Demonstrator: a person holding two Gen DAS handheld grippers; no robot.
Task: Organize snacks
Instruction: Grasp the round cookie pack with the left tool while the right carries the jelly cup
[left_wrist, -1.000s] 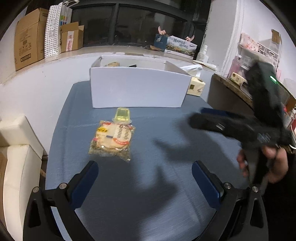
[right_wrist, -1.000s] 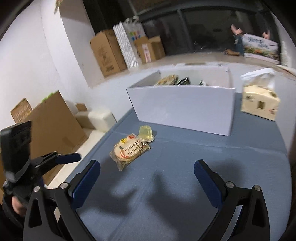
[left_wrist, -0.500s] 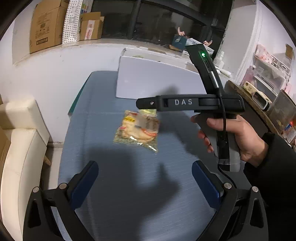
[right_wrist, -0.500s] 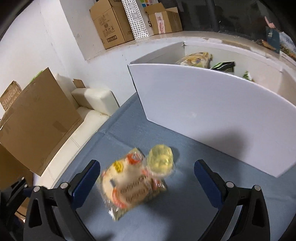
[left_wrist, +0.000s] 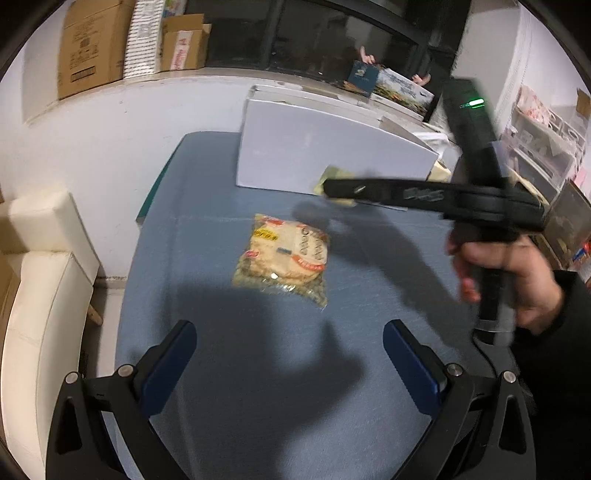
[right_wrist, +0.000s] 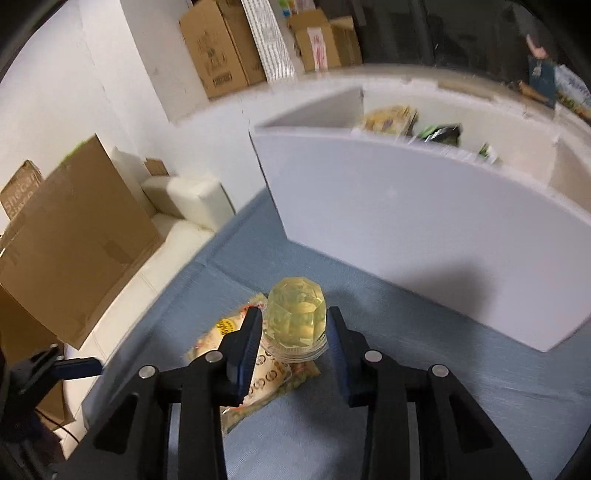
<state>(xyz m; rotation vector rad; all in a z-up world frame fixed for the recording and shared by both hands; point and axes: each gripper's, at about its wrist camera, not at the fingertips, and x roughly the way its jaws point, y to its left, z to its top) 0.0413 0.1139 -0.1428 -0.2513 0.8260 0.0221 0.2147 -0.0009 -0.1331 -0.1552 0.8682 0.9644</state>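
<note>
Left gripper (left_wrist: 288, 363) is spread wide, nothing in it, hovering short of the cracker packet (left_wrist: 284, 260). Right gripper (right_wrist: 293, 328), wide open a second ago, now pinches the jelly cup (right_wrist: 297, 323) just before the white box (right_wrist: 424, 229), so it's ready for boxing.

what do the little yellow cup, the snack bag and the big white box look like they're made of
Cup: clear glossy plastic, see-through with yellow jelly inside. Snack bag: thin shiny plastic film, crinkled, with glare spots. White box: matte, probably foam board or cardboard; thick, plain edges.
</note>
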